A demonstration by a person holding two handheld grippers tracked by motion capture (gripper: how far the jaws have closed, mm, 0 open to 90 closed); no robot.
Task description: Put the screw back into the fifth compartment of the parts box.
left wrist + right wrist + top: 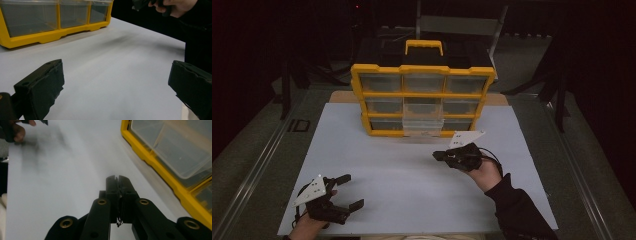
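In the high view, a yellow-framed organiser case with clear drawers and a yellow handle stands upright at the far middle of the white counter. One clear drawer in the bottom row, middle column, juts out from the frame toward the person. The left claw rests low at the near left corner, jaws spread wide with nothing between them. The right claw sits just in front of the case's lower right corner, pointing left, jaws together; the sleeve behind it is dark.

In the left gripper view, the left claw has its two padded jaws far apart over bare counter. The organiser case stands ahead at upper left, and the person's right hand is at the top right.

In the right gripper view, the right claw is closed, jaws touching, apparently on nothing, though a small dark scrap lower down is too blurred to identify. The organiser case runs along the right, with the protruding drawer just beside the claw.
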